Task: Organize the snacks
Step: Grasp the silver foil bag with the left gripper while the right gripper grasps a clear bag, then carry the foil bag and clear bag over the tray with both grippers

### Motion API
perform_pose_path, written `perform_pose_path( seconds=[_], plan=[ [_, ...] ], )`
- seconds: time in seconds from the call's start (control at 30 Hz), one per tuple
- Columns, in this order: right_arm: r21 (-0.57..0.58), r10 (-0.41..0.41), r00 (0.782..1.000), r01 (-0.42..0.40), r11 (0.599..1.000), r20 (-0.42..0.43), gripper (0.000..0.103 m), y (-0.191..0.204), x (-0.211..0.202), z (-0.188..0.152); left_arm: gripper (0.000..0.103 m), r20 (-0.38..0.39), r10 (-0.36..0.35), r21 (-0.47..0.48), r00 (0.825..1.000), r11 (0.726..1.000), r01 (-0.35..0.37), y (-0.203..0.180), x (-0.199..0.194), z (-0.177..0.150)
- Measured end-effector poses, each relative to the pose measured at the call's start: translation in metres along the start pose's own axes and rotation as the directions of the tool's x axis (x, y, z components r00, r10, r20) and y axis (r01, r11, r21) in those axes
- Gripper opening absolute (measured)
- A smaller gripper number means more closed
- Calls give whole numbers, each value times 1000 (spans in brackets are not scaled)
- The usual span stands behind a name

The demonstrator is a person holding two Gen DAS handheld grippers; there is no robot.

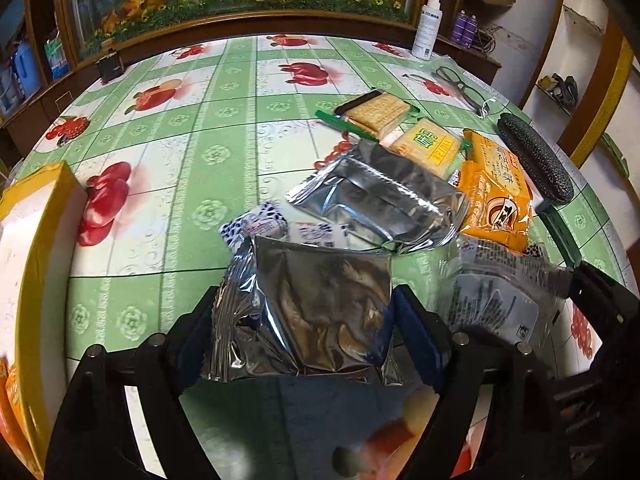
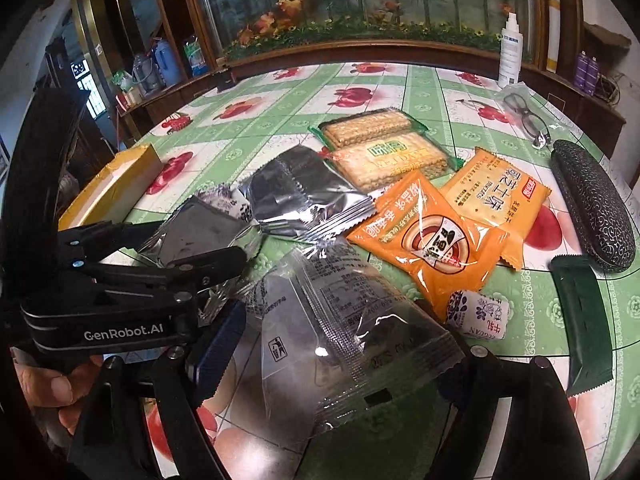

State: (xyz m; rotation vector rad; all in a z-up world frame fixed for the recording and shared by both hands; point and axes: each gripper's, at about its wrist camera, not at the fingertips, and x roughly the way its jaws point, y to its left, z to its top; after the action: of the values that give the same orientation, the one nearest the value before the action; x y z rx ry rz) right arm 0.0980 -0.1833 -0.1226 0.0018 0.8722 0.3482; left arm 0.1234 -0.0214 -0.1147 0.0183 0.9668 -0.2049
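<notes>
holding both grippers tilted down over the table point(image 1: 168, 128), i have a packet in each. my left gripper point(image 1: 304, 320) sits low in the centre of its own view, jaws clenched on a crinkled silver foil packet point(image 1: 312, 312), one blue pad against each side edge. in the right wrist view that same gripper point(image 2: 224, 256) reaches in from the left of the frame, and my hand point(image 2: 52, 392) shows beneath it at lower left. my right gripper point(image 2: 332, 360) grasps a clear printed packet point(image 2: 340, 344) at the bottom centre of its view, pads pressed on both edges. further up the frame lie the loose snacks: a second silver packet point(image 2: 304, 200), two cracker packs point(image 2: 384, 148), two orange packets point(image 2: 436, 236) and a small wrapped candy point(image 2: 476, 312). a yellow box point(image 1: 36, 264) stands at the left edge of the left view, and a dark glasses case point(image 2: 592, 208) lies at right.
</notes>
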Motion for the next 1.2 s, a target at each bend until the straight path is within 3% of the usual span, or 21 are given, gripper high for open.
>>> perform_pose_path(
  seconds=[0.1,0.17,0.33,0.67,1.0,1.2],
  plan=[
    [-14,-13,1000,14,1000,7,84,1,-1,1,70,9,-6,-27,1000,1000,7,14,-8,-8],
    [-16,-6,1000,6,1000,10,84,1,0,2,70,9,-7,-47,1000,999,8,21,-13,-14],
    [-20,35,999,-35,999,1,55,3,2,3,70,14,-7,-71,1000,997,8,27,-24,-28],
    [42,132,989,-135,990,60,41,2,-25,-8,70,42,-21,-88,999,996,25,25,-47,-44],
    [48,177,975,-185,982,132,39,10,-56,-10,70,101,6,-97,995,995,4,26,-76,-47],
    [20,202,964,-209,978,171,39,21,-71,-4,70,154,69,-113,986,992,-51,32,-98,-47]
  ],
)
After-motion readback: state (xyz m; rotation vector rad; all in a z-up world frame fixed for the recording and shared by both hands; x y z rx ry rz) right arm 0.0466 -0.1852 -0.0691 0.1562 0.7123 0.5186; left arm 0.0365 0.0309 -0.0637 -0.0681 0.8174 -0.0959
